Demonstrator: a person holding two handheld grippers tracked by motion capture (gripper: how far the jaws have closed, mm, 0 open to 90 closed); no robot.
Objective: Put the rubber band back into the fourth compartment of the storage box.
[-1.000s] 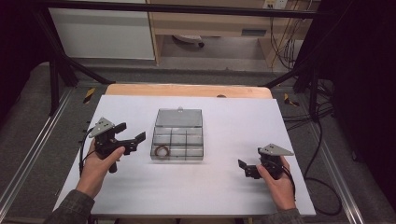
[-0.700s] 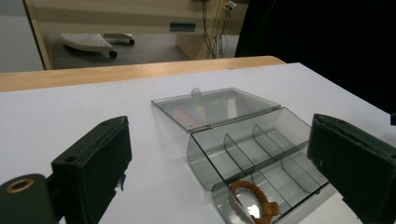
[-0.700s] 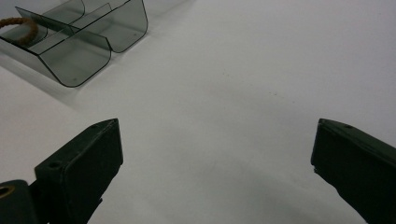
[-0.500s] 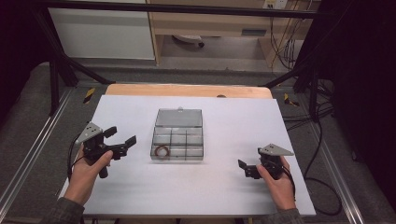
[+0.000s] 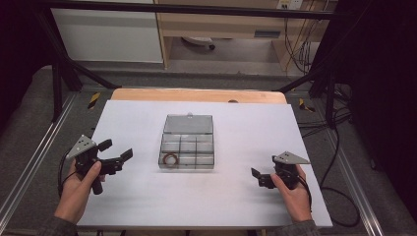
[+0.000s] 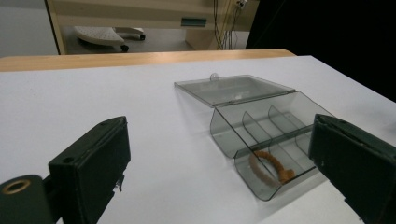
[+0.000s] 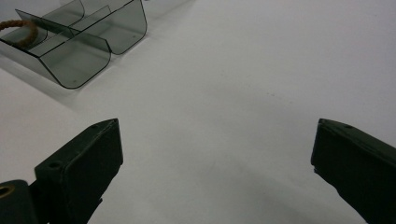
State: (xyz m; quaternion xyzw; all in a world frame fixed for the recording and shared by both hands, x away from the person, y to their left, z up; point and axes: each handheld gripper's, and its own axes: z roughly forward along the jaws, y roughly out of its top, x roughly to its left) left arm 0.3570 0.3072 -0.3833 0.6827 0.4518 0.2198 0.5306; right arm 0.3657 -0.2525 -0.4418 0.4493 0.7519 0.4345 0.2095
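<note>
A clear smoky plastic compartment box (image 5: 187, 149) sits mid-table, its lid (image 5: 188, 124) swung open and lying flat behind it. A brown ring (image 5: 170, 159) lies in the front-left compartment. My left gripper (image 5: 116, 149) is held open left of the box, apart from it, jaws pointing at it. In the left gripper view the box (image 6: 275, 126) and ring (image 6: 270, 164) show between the wide jaws of the left gripper (image 6: 219, 154). My right gripper (image 5: 258, 178) rests open near the front right. From the right gripper (image 7: 219, 140), the box (image 7: 84, 42) is at the upper left.
The white table top (image 5: 226, 201) has a wooden strip (image 5: 196, 95) along its far edge. Metal frame rails (image 5: 29, 157) run down both sides of the table. Cables (image 5: 339, 147) hang on the right. A shelf unit stands beyond the table.
My left gripper has drawn back to the left and toward the front, away from the box, still open. The right gripper has stayed put.
</note>
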